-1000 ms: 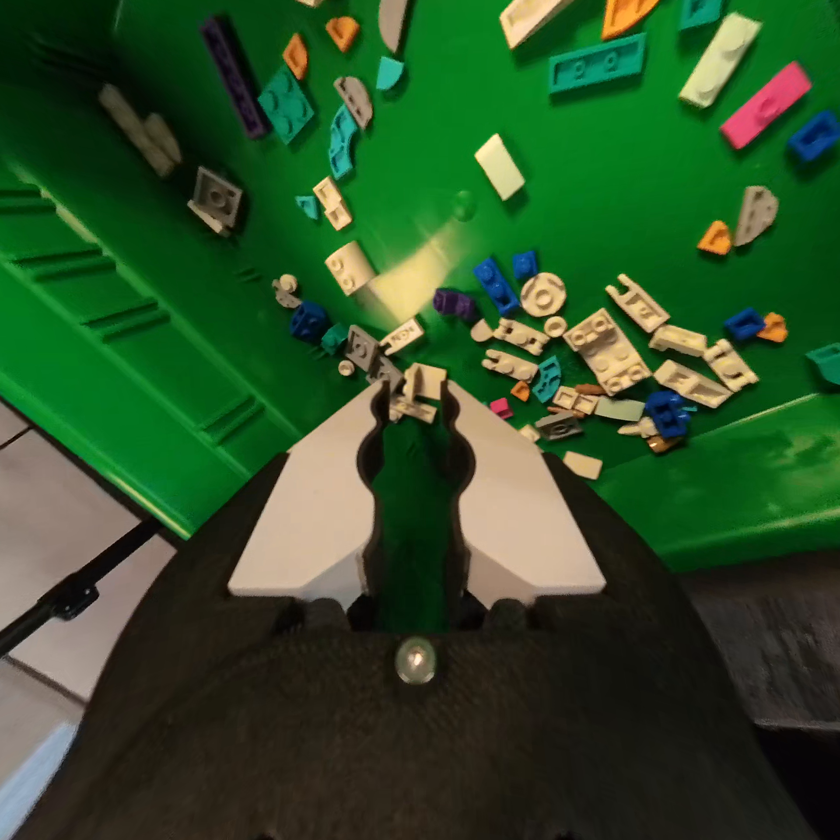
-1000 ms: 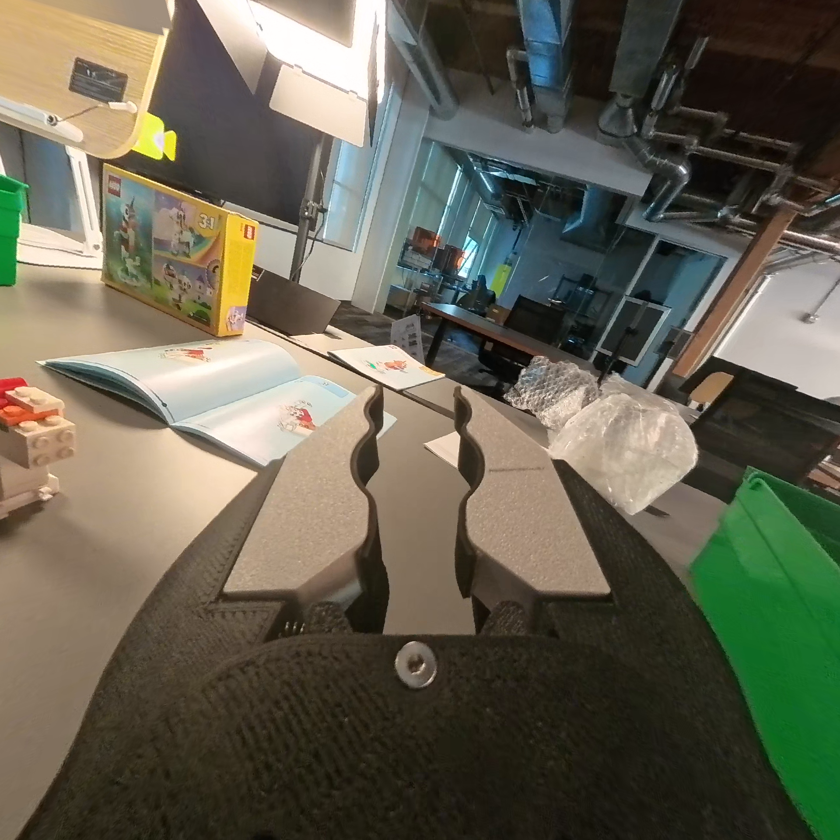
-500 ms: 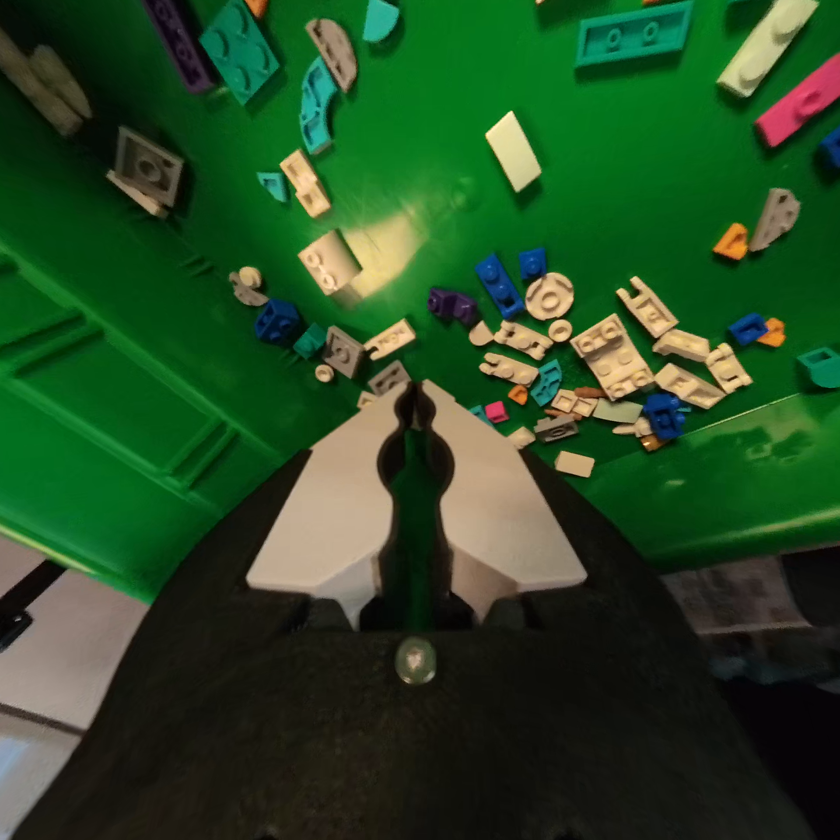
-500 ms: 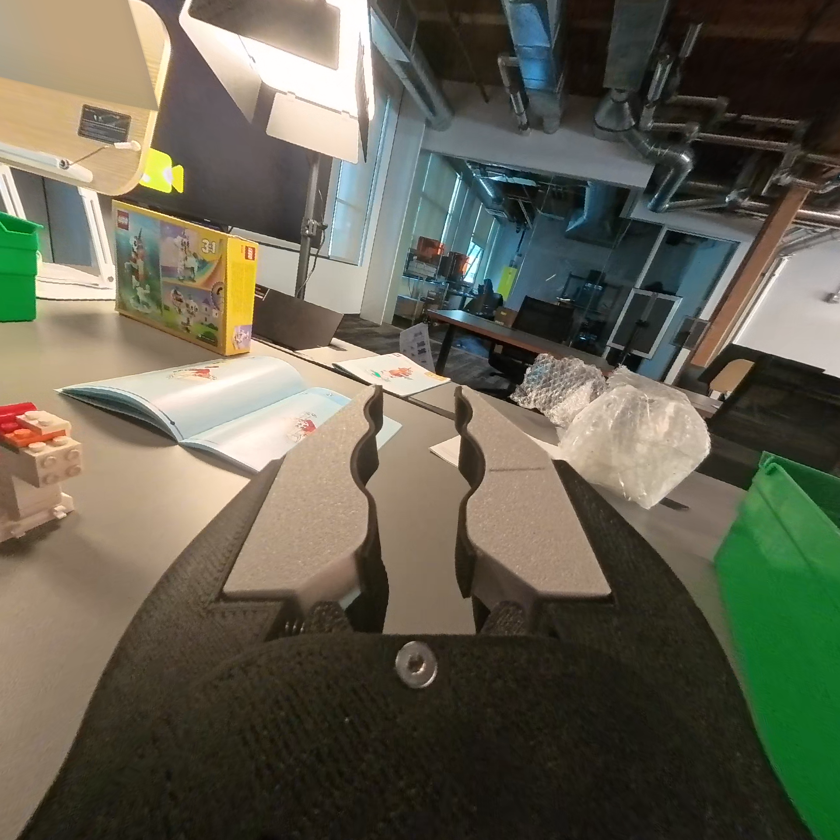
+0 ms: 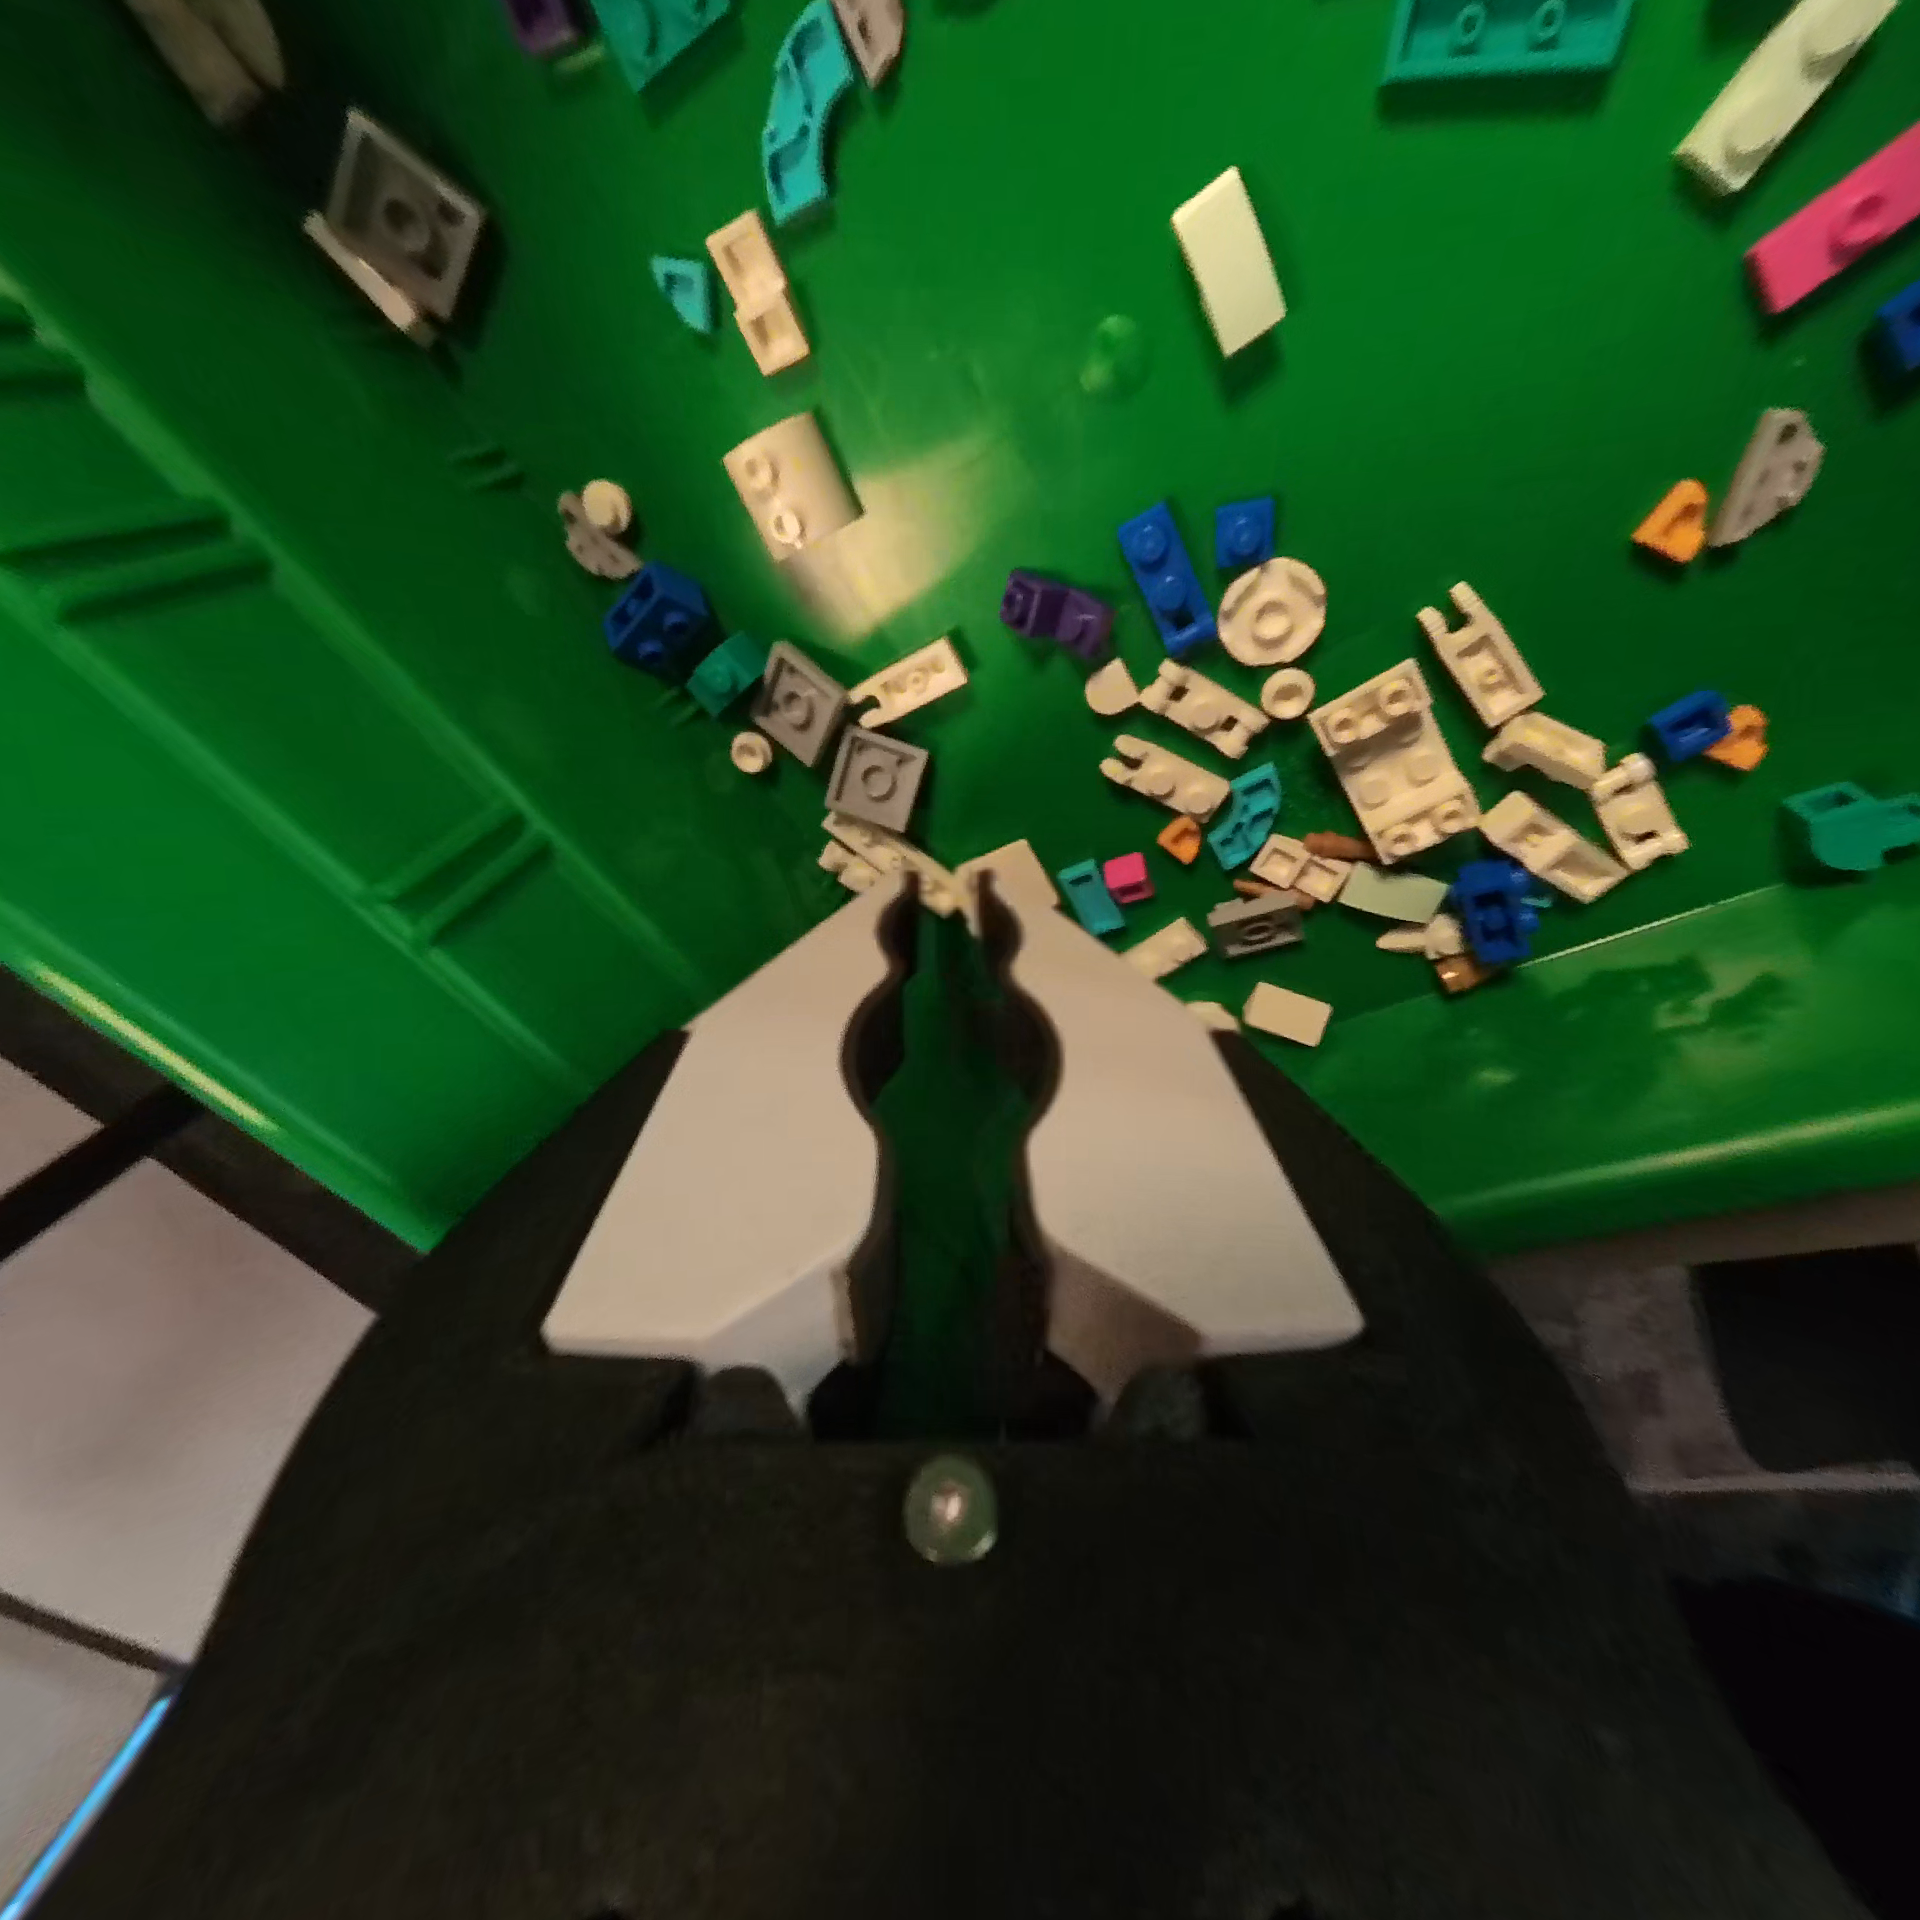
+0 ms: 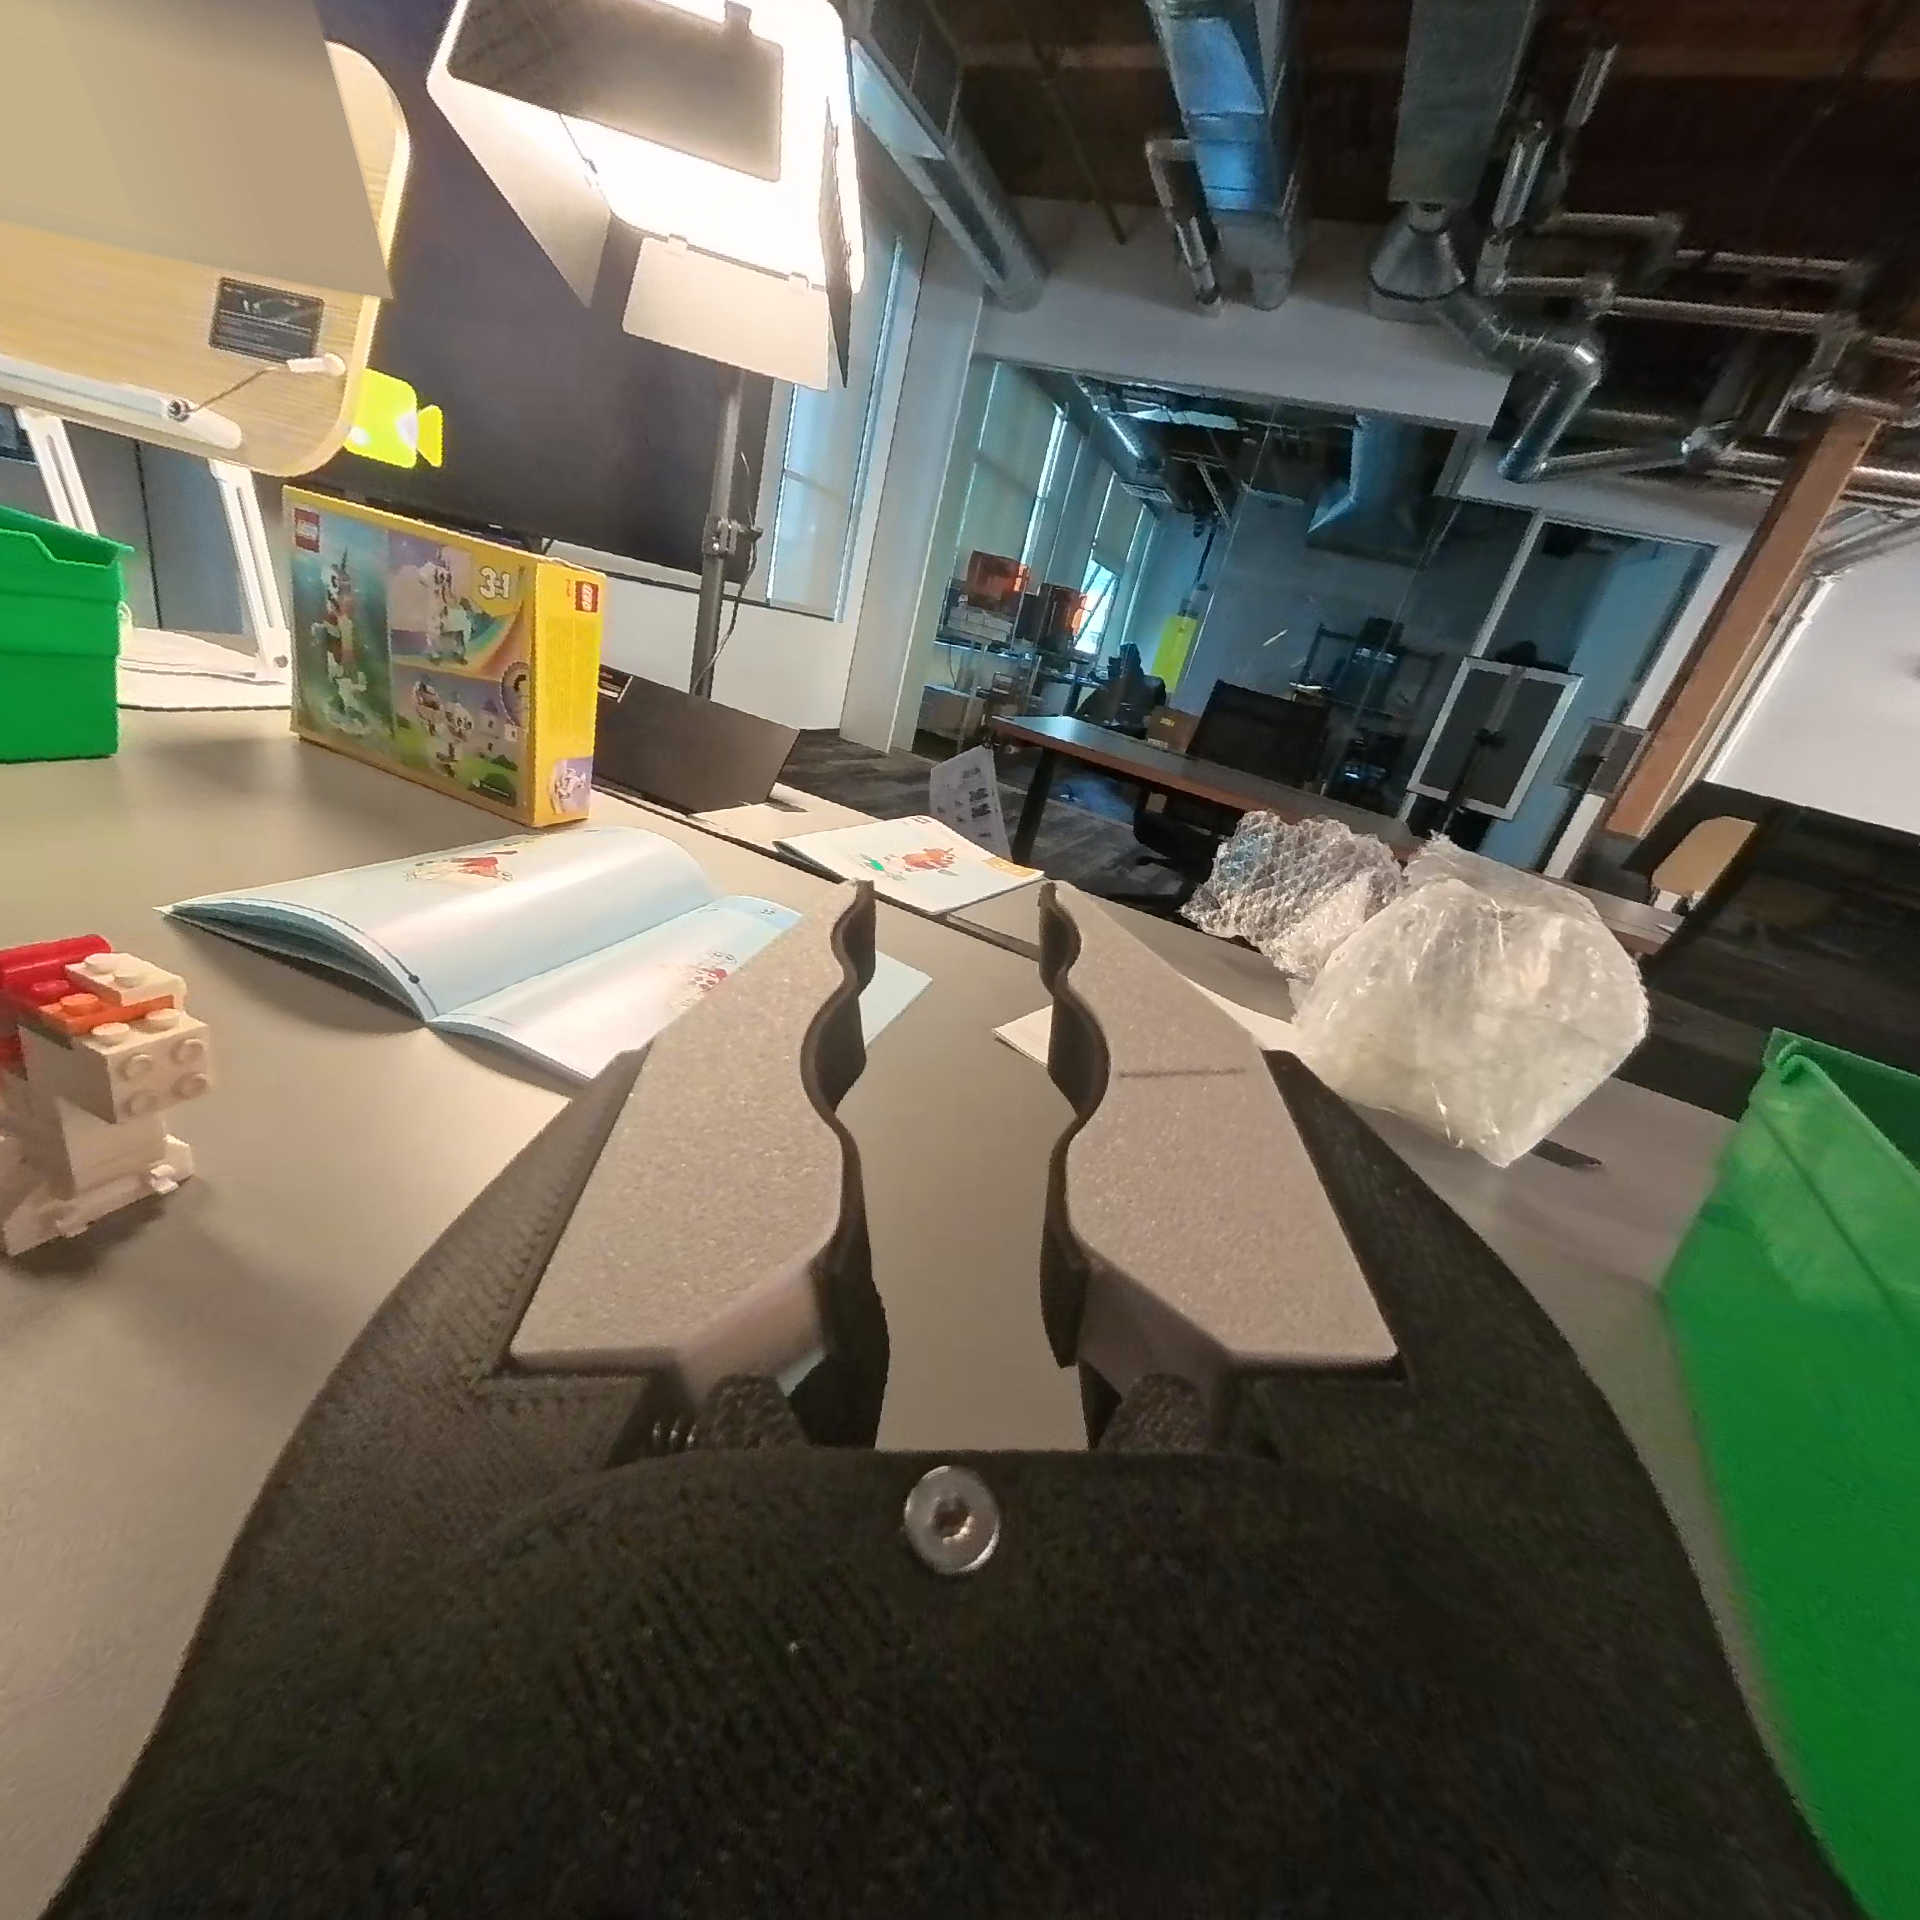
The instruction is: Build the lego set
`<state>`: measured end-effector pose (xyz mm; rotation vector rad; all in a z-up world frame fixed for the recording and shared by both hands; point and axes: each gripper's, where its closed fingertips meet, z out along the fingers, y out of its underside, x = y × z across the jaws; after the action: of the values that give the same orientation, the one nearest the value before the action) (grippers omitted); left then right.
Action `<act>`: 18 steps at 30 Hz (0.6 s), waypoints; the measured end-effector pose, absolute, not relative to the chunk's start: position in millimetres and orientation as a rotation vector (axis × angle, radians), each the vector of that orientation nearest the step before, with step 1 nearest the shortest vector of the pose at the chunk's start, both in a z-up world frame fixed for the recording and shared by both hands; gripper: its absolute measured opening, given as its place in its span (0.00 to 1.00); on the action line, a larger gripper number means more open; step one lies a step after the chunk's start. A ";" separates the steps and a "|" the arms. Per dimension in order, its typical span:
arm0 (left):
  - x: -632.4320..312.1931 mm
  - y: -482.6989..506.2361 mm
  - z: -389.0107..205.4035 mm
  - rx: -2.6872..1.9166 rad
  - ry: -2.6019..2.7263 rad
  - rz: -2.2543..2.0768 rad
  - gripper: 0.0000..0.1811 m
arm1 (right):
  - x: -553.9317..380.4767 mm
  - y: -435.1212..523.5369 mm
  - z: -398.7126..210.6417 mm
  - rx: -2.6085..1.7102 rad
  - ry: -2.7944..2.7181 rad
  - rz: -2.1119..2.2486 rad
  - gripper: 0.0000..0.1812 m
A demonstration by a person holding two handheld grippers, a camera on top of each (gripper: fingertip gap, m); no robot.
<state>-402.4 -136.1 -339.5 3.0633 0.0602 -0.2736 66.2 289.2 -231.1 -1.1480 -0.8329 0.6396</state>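
Since half a second ago left gripper (image 5: 943, 902) has pulled back a little inside the green bin (image 5: 312, 790), and its fingers (image 5: 790, 1122), then pinched tip to tip, now show a narrow gap at the tips; whether they grip one of the small white pieces (image 5: 883, 857) at the tips is too blurred to tell. Left gripper points steeply down at the bin floor near the front left wall. Just past the tips: two grey square plates (image 5: 878, 779), one white clip plate (image 5: 914, 681), one blue brick (image 5: 657, 621). To the right a dense cluster of white plates (image 5: 1392, 758), with three small blue bits visible in it. Farther off: one white tile (image 5: 1229, 262), one pink plate (image 5: 1839, 234), one teal curved piece (image 5: 795, 145). Middle of the bin floor is bare green, open room. Right gripper (image 6: 951, 914) has tilted slightly, otherwise barely shifted; it hovers low over the grey counter (image 6: 260, 1371), level, fingers (image 6: 727, 1122) spread apart with nothing between. Partly built white lego model (image 6: 88, 1081) with red top stands near left; green bin wall (image 6: 1818, 1351) close on the right. Beyond: one open instruction booklet (image 6: 540, 935), a second smaller booklet (image 6: 914, 862), two crumpled clear bags (image 6: 1455, 1008), then one yellow lego box (image 6: 447, 675) and another green bin (image 6: 52, 644) far left.
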 end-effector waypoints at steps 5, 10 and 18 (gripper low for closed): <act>-396.4 -143.6 -339.4 2.984 0.323 -0.277 0.11 | 66.1 289.3 -231.2 -1.148 -0.833 0.642 0.16; -390.7 -140.7 -344.4 2.982 0.554 -0.184 0.05 | 66.0 289.2 -231.1 -1.147 -0.833 0.644 0.16; -392.5 -150.6 -351.7 2.965 0.694 -0.135 0.00 | 66.1 289.0 -230.9 -1.146 -0.832 0.649 0.16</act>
<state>-392.5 -150.6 -351.7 2.9650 0.6936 -0.1354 66.1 289.0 -230.9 -1.1463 -0.8320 0.6487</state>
